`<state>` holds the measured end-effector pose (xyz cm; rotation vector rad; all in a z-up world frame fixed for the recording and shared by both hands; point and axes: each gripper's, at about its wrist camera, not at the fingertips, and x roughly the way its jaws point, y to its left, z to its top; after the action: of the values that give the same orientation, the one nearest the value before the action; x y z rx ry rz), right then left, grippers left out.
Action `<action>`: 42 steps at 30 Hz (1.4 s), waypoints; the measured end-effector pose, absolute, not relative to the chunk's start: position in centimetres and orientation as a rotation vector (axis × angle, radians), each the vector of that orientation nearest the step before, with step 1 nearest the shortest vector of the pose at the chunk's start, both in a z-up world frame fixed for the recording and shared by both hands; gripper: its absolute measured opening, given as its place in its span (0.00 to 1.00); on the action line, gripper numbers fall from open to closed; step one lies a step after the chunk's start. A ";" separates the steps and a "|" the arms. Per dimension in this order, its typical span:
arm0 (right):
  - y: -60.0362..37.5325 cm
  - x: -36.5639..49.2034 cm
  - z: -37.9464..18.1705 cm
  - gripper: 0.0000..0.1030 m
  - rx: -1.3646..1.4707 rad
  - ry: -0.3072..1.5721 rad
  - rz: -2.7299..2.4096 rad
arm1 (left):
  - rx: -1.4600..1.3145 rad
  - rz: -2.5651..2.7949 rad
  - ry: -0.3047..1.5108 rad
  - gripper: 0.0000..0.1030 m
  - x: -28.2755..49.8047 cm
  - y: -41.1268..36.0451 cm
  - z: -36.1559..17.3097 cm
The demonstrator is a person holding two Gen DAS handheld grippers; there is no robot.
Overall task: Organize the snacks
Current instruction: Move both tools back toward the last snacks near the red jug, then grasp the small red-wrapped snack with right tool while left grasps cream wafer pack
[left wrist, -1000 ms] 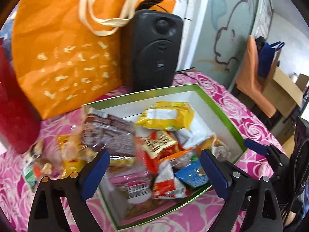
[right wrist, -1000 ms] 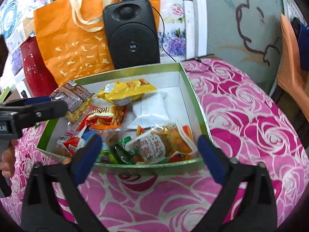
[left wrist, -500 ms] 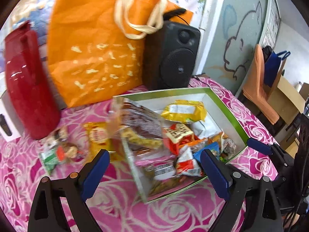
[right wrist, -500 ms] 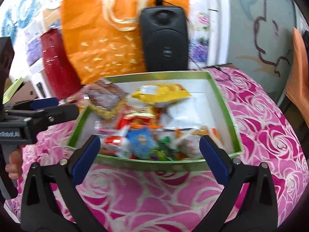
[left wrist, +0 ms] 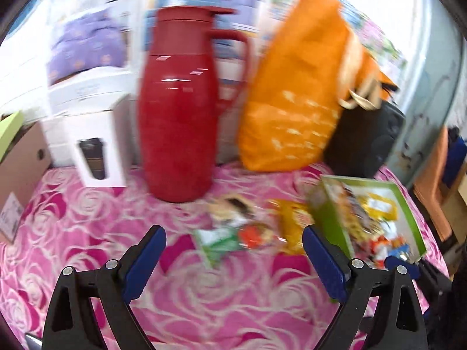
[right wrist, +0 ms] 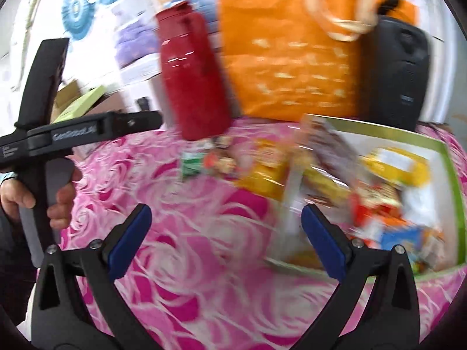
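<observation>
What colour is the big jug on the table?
The jug is shiny red, seen best from the left wrist camera.

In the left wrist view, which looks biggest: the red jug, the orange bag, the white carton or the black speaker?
Largest to smallest as seen:
1. orange bag and red jug, too alike to separate
2. black speaker, partly hidden
3. white carton

Loose snack packets (left wrist: pixel 239 230) mid-frame smeared by motion, labels unreadable; green box (right wrist: pixel 455 192) cut off at right edge.
</observation>
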<state>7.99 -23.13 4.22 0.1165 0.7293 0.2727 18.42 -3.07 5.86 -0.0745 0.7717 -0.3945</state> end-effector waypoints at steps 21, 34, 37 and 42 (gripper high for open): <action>-18.0 19.5 -2.9 0.16 0.018 0.933 0.241 | -0.107 -0.426 0.878 0.91 25.2 -1.5 2.6; -19.3 10.1 -1.9 0.14 0.091 0.903 0.315 | -0.086 -0.404 1.075 0.91 31.2 -8.7 -2.9; -19.5 9.5 -2.1 0.14 0.093 0.911 0.307 | -0.061 -0.403 1.109 0.64 31.7 -9.4 -4.2; -20.2 8.4 -1.5 0.14 0.100 0.899 0.300 | -0.037 -0.427 1.090 0.63 29.6 -8.3 -3.3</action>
<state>8.44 -20.22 -1.47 0.0997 0.8991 0.2996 29.64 -8.29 -3.25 -0.0370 1.0905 -0.4269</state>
